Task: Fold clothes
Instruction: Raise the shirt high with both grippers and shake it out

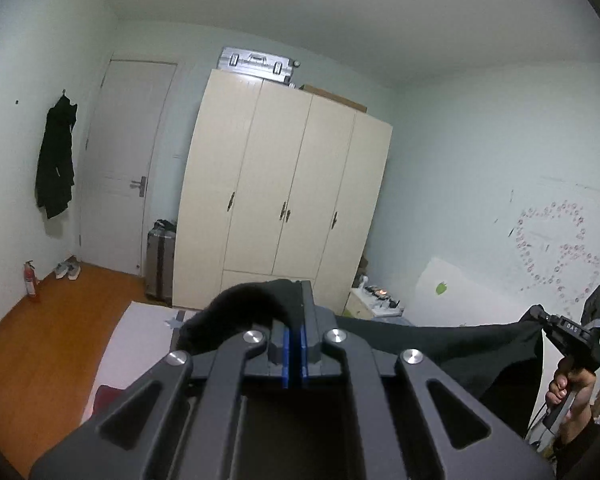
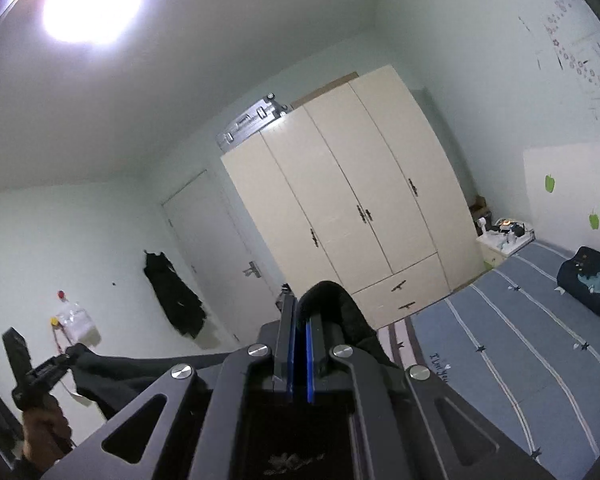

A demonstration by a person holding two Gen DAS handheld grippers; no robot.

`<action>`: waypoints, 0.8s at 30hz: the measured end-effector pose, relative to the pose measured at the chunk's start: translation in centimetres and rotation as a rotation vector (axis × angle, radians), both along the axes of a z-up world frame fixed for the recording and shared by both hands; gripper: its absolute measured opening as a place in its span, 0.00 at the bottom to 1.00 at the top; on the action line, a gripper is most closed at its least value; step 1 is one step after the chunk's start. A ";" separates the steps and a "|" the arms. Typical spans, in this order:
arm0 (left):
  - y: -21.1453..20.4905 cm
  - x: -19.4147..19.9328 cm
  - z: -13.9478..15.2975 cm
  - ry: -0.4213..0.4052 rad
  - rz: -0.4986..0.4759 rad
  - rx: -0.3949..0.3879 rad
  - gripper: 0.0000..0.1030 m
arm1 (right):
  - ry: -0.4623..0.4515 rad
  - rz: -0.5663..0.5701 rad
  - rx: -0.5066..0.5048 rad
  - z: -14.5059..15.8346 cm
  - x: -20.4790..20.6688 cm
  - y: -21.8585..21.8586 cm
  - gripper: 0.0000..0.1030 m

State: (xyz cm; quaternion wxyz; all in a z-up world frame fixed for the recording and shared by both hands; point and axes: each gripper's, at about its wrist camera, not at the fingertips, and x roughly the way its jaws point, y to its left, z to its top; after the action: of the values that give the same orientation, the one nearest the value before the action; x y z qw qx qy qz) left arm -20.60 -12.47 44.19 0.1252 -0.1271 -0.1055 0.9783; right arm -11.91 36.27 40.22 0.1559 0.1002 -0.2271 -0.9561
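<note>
Between both tongs (image 1: 296,312) hangs soft black cloth (image 1: 440,344) (stretched taut)

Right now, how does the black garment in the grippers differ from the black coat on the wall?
The garment is stretched nearly level between the left gripper and the right gripper, both shut on it; the coat hangs straight down from a wall hook beside the door, untouched. The garment is pulled taut along its top edge; the coat droops in loose folds. Both are black cloth.
</note>
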 end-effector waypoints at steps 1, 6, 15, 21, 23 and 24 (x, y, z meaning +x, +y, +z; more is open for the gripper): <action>0.0 -1.4 -0.5 -0.021 0.006 0.000 0.02 | -0.014 0.001 0.004 -0.4 -1.2 -0.1 0.03; 0.7 -10.6 -6.8 -0.148 0.046 -0.031 0.02 | -0.153 -0.006 0.028 -5.6 -11.6 -1.3 0.03; 2.2 -26.7 -19.4 -0.290 0.206 -0.093 0.02 | -0.342 -0.052 0.089 -17.6 -31.9 -5.3 0.03; 3.8 -29.9 -12.4 -0.157 0.230 -0.093 0.02 | -0.264 -0.108 0.064 -11.5 -37.0 -4.8 0.03; 4.4 -29.1 -9.4 -0.079 0.222 -0.135 0.02 | -0.173 -0.113 0.073 -8.0 -36.2 -4.4 0.03; 4.3 -28.6 -8.7 -0.065 0.213 -0.143 0.02 | -0.127 -0.112 0.092 -6.3 -35.4 -4.2 0.03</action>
State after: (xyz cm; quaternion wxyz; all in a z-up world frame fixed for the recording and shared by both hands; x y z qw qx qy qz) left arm -49.21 -8.15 35.46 0.0075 -0.1552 -0.0522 0.9865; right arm -47.28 32.04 33.89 0.0826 0.1550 -0.1976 -0.9644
